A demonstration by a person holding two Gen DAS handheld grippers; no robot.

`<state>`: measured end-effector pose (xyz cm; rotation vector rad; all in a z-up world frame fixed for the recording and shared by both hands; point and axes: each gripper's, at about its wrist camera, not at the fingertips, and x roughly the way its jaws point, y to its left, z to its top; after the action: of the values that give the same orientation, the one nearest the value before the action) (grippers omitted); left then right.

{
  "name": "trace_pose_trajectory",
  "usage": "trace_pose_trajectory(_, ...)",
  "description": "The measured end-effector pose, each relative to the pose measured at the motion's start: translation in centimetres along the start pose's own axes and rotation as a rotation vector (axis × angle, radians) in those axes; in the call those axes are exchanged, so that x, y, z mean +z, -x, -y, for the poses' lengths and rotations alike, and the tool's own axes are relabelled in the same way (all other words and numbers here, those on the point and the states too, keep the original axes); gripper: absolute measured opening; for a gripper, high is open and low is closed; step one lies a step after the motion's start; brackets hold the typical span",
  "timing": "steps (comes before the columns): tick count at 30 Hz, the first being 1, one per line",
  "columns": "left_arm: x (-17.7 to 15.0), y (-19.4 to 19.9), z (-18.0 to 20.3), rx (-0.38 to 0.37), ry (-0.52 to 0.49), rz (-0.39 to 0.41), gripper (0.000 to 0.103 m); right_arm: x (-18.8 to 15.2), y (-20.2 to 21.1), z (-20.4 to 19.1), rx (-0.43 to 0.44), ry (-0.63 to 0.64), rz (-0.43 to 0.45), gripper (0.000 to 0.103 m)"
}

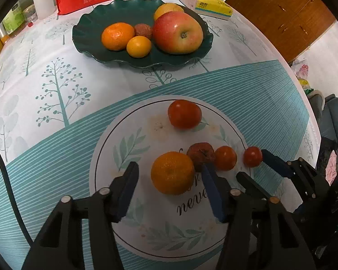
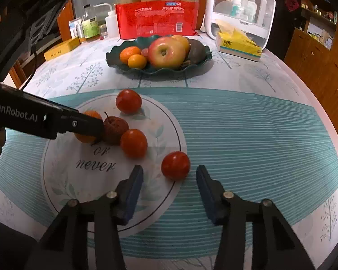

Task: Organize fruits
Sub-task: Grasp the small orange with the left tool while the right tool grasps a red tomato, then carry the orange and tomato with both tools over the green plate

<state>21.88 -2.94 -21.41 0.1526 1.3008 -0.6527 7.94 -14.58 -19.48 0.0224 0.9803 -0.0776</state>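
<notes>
A dark green bowl [image 1: 87, 45] at the back of the table holds an apple [image 1: 177, 32], two mandarins [image 1: 117, 36] and other fruit; it also shows in the right wrist view [image 2: 115, 56]. Loose fruit lies on the round printed patch of the cloth. My left gripper [image 1: 171, 171] is open with its fingers either side of a mandarin [image 1: 172, 172], apart from it. Beside that lie a wrinkled dark red fruit [image 1: 201, 153] and three small red fruits [image 1: 184, 114]. My right gripper [image 2: 170, 172] is open around the nearest red fruit [image 2: 175, 165].
A red package [image 2: 157, 18], a white appliance [image 2: 238, 6], a yellow tissue box [image 2: 238, 43] and bottles [image 2: 90, 24] stand behind the bowl. The table edge curves down the right side, with wooden cabinets [image 2: 315, 51] beyond.
</notes>
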Motion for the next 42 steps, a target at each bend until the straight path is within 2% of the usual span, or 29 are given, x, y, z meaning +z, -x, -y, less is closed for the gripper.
trace_pose_trajectory(6,0.0,0.0,-0.4,-0.041,0.003,0.019,0.039,0.1,-0.6,-0.1,-0.006,0.01,-0.009,0.039)
trace_pose_trajectory(12,-0.3,0.1,-0.6,-0.059,0.021,0.034,0.038,0.5,-0.9,0.1,-0.015,0.004,-0.009,0.027)
trace_pose_trajectory(14,-0.3,0.1,-0.6,-0.06,0.025,0.033,0.038,0.7,-1.0,0.2,-0.015,-0.001,-0.013,0.027)
trace_pose_trajectory(24,-0.8,2.5,-2.1,0.003,0.098,0.079,0.038,1.1,-0.6,0.3,0.026,0.014,-0.039,0.026)
trace_pose_trajectory(32,-0.8,5.4,-3.8,0.077,0.157,0.122,0.038,2.9,0.2,1.3,0.054,0.043,-0.015,0.026)
trace_pose_trajectory(42,2.7,7.7,-5.1,0.141,0.19,0.164,0.038,7.7,0.3,3.0,0.044,0.091,0.051,0.026)
